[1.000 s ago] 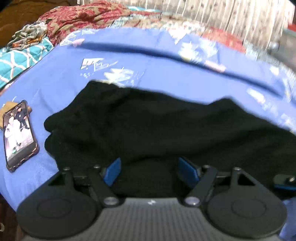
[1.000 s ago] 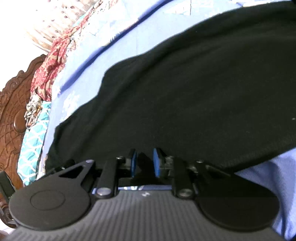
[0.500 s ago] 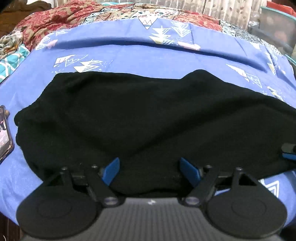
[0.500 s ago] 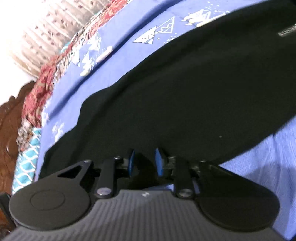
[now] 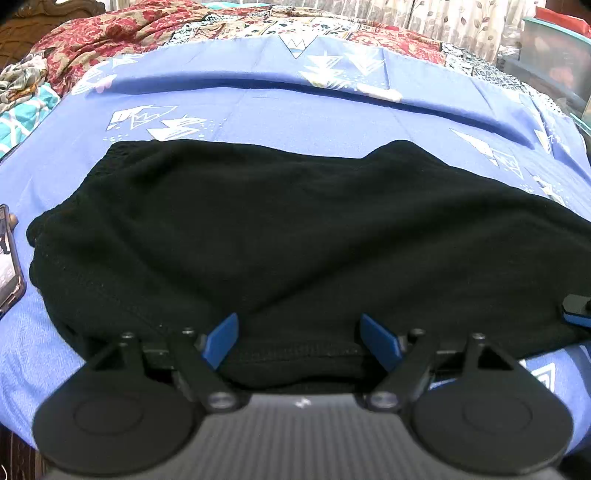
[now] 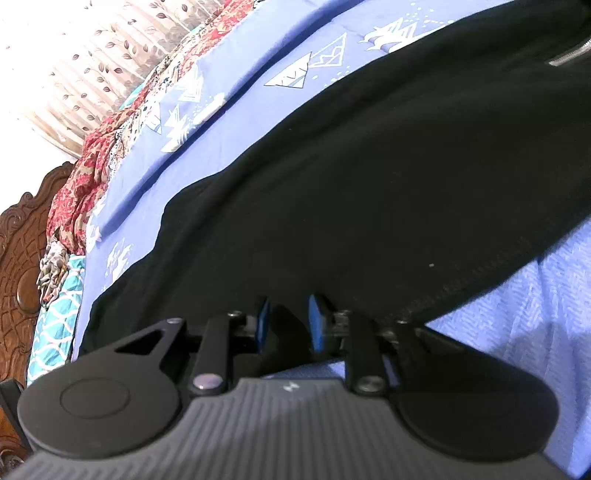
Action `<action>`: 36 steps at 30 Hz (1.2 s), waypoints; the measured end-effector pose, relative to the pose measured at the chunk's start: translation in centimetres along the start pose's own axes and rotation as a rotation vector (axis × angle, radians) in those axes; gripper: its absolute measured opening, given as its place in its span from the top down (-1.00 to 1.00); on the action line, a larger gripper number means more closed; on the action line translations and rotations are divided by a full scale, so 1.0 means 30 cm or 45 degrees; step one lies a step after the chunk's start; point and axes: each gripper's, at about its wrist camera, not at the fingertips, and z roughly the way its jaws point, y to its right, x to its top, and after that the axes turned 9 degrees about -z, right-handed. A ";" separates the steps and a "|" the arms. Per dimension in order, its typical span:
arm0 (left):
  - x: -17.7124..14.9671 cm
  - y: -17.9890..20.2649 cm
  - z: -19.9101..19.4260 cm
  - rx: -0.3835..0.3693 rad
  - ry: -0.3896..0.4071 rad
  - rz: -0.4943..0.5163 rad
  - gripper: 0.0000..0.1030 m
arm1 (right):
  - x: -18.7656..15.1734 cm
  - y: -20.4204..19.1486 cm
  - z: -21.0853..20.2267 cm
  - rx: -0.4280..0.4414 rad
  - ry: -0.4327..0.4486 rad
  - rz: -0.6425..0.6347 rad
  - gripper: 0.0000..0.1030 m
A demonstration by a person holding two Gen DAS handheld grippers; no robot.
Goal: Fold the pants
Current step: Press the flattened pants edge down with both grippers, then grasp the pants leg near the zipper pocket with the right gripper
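The black pants (image 5: 280,236) lie spread across a blue patterned bedsheet (image 5: 280,107). My left gripper (image 5: 299,338) is open, its blue fingers wide apart at the near hem of the pants, with fabric lying between them. My right gripper (image 6: 287,321) is shut on a fold of the pants (image 6: 369,192) at their near edge. The tip of the right gripper (image 5: 576,312) shows at the right edge of the left wrist view.
A phone (image 5: 7,266) lies on the sheet left of the pants. Red and teal patterned bedding (image 5: 110,40) is piled at the far left, by a carved wooden headboard (image 6: 22,266). Curtains (image 5: 443,18) hang behind. A plastic box (image 5: 554,55) stands far right.
The left wrist view has swung right and come closer, so the phone has slid to the left edge. The right gripper's jaws have opened slightly but still pinch the fabric.
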 end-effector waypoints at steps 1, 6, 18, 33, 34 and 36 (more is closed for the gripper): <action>0.000 0.000 0.000 0.000 0.000 0.000 -0.47 | 0.000 -0.001 0.001 0.000 -0.001 0.002 0.52; 0.004 -0.001 -0.001 -0.007 -0.004 0.000 -0.47 | 0.025 -0.019 -0.020 -0.033 0.002 -0.026 0.51; 0.003 0.003 0.009 -0.011 -0.006 0.006 -0.57 | 0.042 -0.160 0.011 -0.031 0.001 -0.283 0.41; 0.005 0.007 0.013 -0.011 -0.013 0.008 -0.60 | 0.140 0.207 -0.122 -0.274 0.133 0.020 0.77; 0.006 0.007 0.013 -0.011 -0.015 0.007 -0.60 | 0.144 0.223 -0.131 -0.285 0.144 0.032 0.77; 0.008 0.008 0.014 -0.009 -0.019 0.005 -0.60 | 0.145 0.238 -0.139 -0.283 0.149 0.046 0.77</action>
